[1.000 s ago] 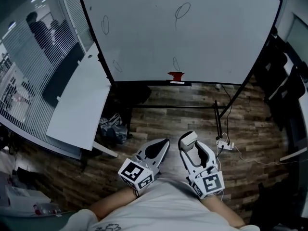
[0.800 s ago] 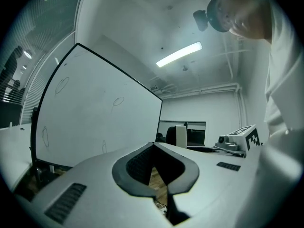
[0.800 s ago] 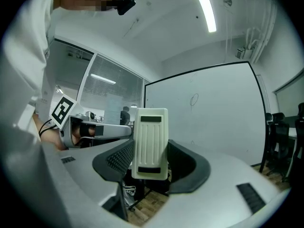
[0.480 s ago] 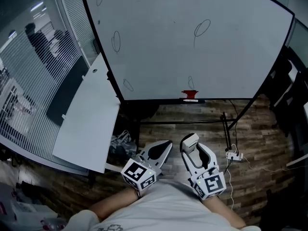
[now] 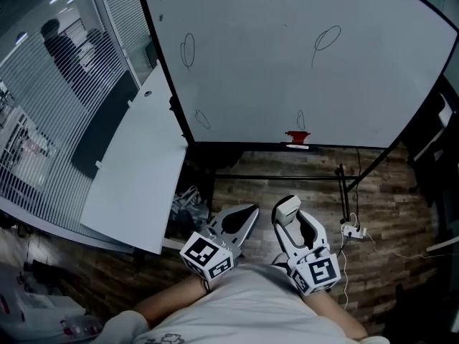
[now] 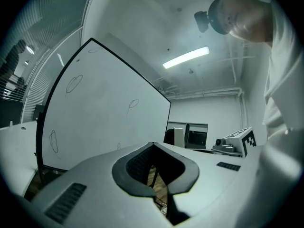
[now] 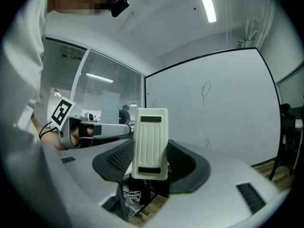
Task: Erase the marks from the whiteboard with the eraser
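Observation:
The whiteboard (image 5: 287, 56) stands ahead on a floor stand and carries several thin marker loops, such as one at upper left (image 5: 188, 49) and one at upper right (image 5: 328, 37). A red object (image 5: 296, 136) sits on its bottom ledge. My right gripper (image 5: 285, 210) is held low by my body, shut on a cream ribbed eraser (image 7: 150, 144) that stands upright between the jaws. My left gripper (image 5: 240, 221) is beside it, shut with nothing in it. The board (image 6: 95, 113) also shows in the left gripper view.
A white table (image 5: 136, 170) runs along the board's left side, with a bag (image 5: 188, 203) on the wood floor beneath it. The stand's black leg (image 5: 344, 185) and a power strip (image 5: 353, 230) lie right of centre. People (image 5: 61, 45) stand behind the glass partition at left.
The whiteboard has slid right and down in the head view and looks closer. Both grippers keep their pose, the eraser still held in the right one.

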